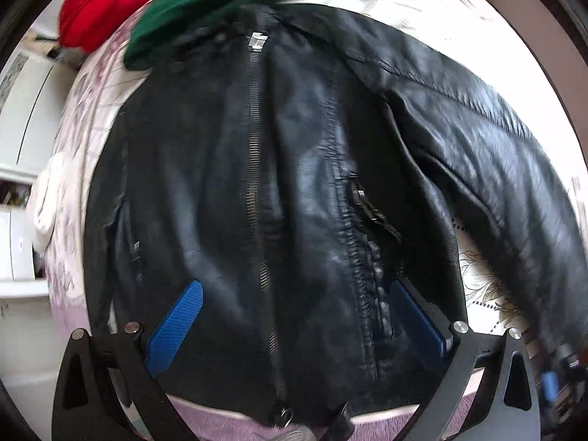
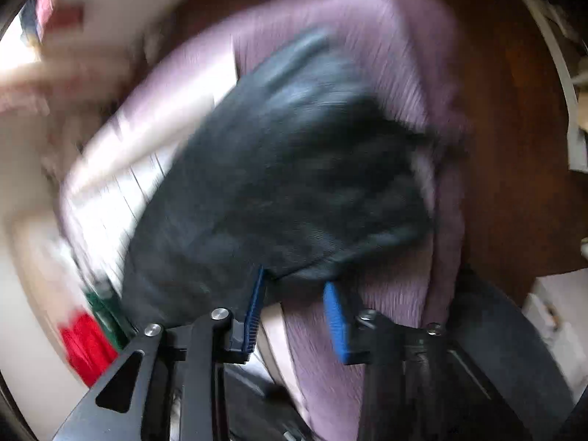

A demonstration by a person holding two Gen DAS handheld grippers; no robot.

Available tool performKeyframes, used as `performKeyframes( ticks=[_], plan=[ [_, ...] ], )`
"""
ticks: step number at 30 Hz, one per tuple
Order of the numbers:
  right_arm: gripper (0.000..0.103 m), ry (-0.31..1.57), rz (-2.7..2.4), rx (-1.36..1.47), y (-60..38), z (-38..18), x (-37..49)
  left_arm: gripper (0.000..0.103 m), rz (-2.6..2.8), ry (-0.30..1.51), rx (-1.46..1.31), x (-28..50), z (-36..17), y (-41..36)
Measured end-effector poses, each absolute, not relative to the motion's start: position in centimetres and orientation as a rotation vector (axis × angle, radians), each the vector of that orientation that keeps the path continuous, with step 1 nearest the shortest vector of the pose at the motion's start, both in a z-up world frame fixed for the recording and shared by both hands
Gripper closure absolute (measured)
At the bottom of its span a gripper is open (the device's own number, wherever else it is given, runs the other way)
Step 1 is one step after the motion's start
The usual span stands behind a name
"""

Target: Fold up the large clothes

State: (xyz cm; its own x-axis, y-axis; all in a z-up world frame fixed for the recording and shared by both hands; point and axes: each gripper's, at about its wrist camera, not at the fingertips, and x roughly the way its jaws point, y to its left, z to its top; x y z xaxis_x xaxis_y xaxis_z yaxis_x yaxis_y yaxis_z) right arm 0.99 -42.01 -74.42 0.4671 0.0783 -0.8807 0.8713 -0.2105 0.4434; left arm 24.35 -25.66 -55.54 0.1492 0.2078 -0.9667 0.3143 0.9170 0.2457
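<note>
A black leather jacket [image 1: 294,169] lies front up on the bed, its centre zipper [image 1: 253,139] closed and running away from me. One sleeve [image 1: 496,154] stretches to the right. My left gripper [image 1: 296,288] hangs over the jacket's lower front, jaws wide open, blue pads [image 1: 176,327] either side of the zipper with nothing gripped. In the blurred right wrist view, my right gripper [image 2: 296,279] has its jaws narrowly apart at an edge of the black jacket [image 2: 279,169]. Bedding shows through the gap, and no pad clearly presses on the leather.
A green garment with white stripes [image 1: 205,11] and a red one [image 1: 106,3] lie beyond the collar. The bed has a pale floral sheet [image 1: 481,286] and a purple cover [image 2: 397,44]. White furniture [image 1: 22,147] stands at the left. Brown floor [image 2: 514,147] lies beside the bed.
</note>
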Motion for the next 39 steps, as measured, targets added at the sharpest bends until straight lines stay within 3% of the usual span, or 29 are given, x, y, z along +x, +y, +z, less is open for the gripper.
performKeyframes(
  ticks=[13, 15, 17, 18, 19, 20, 23, 26, 27, 28, 29, 30, 32, 39],
  plan=[
    [0.069, 0.494, -0.926, 1.643, -42.3, -77.5, 2.8, 0.0, -0.076, 1.425, 0.464, 26.7, -58.3, -27.8],
    [0.041, 0.446, -0.89, 1.653, -42.4, -78.4, 3.0, 0.0, -0.079, 1.411, 0.474, 27.2, -58.8, -29.0],
    [0.038, 0.41, -0.853, 1.644, -42.9, -78.4, 3.6, 0.0, -0.078, 1.398, 0.494, 27.4, -59.3, -29.9],
    [0.054, 0.42, -0.855, 1.632, -43.3, -78.2, 3.6, 0.0, -0.08, 1.392, 0.501, 27.5, -59.4, -30.2],
    [0.08, 0.413, -0.899, 1.596, -42.9, -77.4, 4.1, 0.0, -0.08, 1.386, 0.507, 27.5, -59.4, -30.5],
    [0.097, 0.392, -0.925, 1.571, -43.2, -76.5, 4.1, 0.0, -0.081, 1.38, 0.51, 27.6, -59.5, -30.6],
    [0.097, 0.391, -0.896, 1.422, -44.2, -73.1, 6.3, 0.0, -0.08, 1.367, 0.522, 27.6, -59.7, -30.6],
    [0.089, 0.447, -0.83, 1.414, -46.2, -73.9, 9.0, 0.0, -0.075, 1.377, 0.513, 27.4, -59.8, -30.4],
    [0.068, 0.439, -0.803, 1.448, -47.2, -74.7, 8.6, 0.0, -0.074, 1.379, 0.51, 27.7, -59.8, -30.1],
    [0.06, 0.439, -0.75, 1.493, -47.9, -76.1, 9.6, 0.0, -0.074, 1.38, 0.508, 27.7, -59.8, -30.2],
    [0.06, 0.428, -0.721, 1.512, -48.6, -76.7, 9.8, 0.0, -0.074, 1.383, 0.505, 27.9, -59.9, -30.1],
    [0.061, 0.405, -0.699, 1.527, -49.1, -77.1, 10.5, 0.0, -0.073, 1.385, 0.502, 27.4, -59.7, -30.5],
    [0.098, 0.377, -0.701, 1.503, -49.7, -76.9, 11.2, 0.0, -0.076, 1.383, 0.496, 27.4, -59.6, -30.7],
    [0.098, 0.425, -0.711, 1.275, -49.9, -68.8, 13.4, 0.0, -0.122, 1.421, 0.368, 29.3, -57.9, -28.5]
  ],
)
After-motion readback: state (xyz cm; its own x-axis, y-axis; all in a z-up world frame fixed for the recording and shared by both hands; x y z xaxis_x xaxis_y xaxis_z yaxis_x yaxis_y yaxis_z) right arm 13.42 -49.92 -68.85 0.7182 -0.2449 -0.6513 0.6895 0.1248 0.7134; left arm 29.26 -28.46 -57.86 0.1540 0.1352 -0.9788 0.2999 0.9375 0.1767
